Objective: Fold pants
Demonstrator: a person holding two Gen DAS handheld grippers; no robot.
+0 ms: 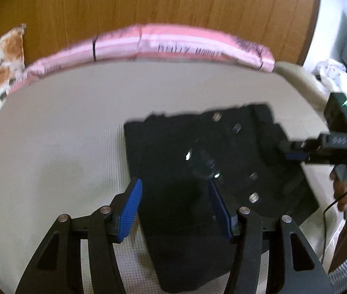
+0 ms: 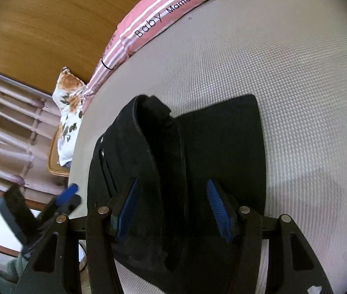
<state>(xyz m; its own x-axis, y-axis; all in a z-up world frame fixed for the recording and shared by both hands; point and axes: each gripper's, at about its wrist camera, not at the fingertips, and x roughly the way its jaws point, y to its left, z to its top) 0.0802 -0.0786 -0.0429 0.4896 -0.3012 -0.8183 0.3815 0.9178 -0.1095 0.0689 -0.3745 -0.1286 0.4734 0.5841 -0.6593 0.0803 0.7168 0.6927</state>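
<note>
Handling judged: one pair of black pants (image 1: 197, 171), lying partly folded on the beige bed (image 1: 63, 147), looks like a soft, fairly thick cloth that will sag and drag, so doubled edges or the thicker band at the top seem the surest places to pinch. Count: one pants, two claws, several metal buttons on the cloth. Left claw (image 1: 175, 208) and right claw (image 2: 171, 210) both stand about half open above the cloth, pads not pressing, holding nothing.
</note>
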